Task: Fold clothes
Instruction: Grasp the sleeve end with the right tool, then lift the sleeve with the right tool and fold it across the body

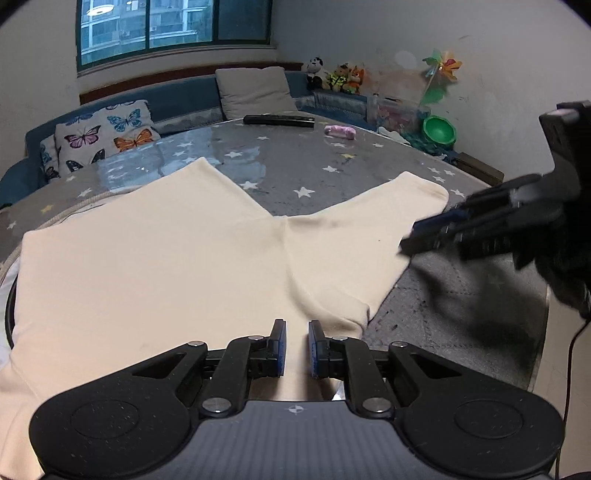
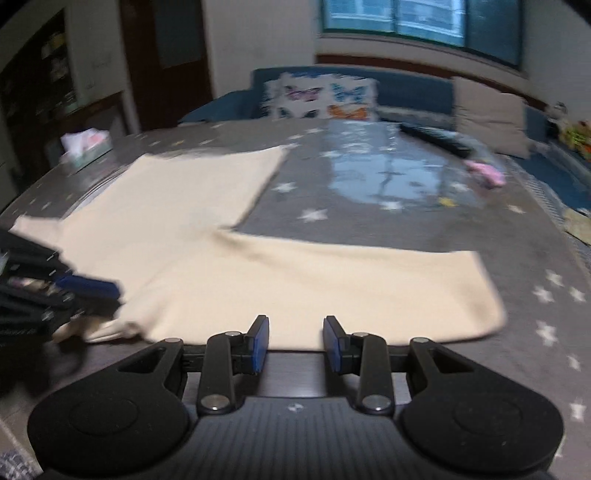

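Cream shorts [image 1: 155,266] lie flat on the tabletop [image 1: 295,162], unfolded; left gripper [image 1: 297,345] and right gripper [image 2: 295,343], both slightly parted and empty, must next pinch an edge.

Blue sofa [image 1: 184,98] beneath window [image 1: 173,27], white walls [image 1: 498,55].

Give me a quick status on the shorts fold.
Left gripper and right gripper: fingers apart, empty. Cream shorts flat, unfolded. Nothing in the way.
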Demonstrator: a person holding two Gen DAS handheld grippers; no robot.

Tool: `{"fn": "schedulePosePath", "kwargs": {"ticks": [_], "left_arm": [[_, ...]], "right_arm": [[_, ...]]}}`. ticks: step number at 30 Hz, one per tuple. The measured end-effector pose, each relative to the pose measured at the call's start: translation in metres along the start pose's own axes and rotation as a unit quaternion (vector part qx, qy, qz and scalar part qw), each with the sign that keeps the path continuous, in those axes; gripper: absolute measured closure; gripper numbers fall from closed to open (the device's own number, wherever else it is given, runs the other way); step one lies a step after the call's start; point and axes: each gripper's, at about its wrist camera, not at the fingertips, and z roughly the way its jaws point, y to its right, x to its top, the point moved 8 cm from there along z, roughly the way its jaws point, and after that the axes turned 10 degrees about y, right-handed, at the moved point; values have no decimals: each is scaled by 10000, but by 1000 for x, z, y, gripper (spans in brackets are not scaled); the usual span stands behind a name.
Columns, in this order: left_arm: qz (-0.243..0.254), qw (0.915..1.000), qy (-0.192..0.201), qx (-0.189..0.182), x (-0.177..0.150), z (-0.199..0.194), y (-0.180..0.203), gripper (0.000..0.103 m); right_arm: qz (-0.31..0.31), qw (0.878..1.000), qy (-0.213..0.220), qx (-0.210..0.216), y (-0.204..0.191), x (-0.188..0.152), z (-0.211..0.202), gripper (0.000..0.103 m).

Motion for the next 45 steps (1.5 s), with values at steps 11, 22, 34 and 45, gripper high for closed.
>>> {"fn": "schedulePosePath", "kwargs": {"ticks": [11,22,34,45], "left_arm": [[42,10000,-2,0,0,2,3,85],[61,9998,89,176,9,-6,2,75],[176,9996,131,181,4,1,8,75],[-312,9946,765,627,3,-72,-38,70]], "right_arm": [[894,9870,227,-1318,104,-8,-12,71],[1073,9840,402,-1364,114,0,2,95],[710,9873,1059,-951,71,77,-45,96],[-407,9851,1476,783,-98,167,-53,96]]}}
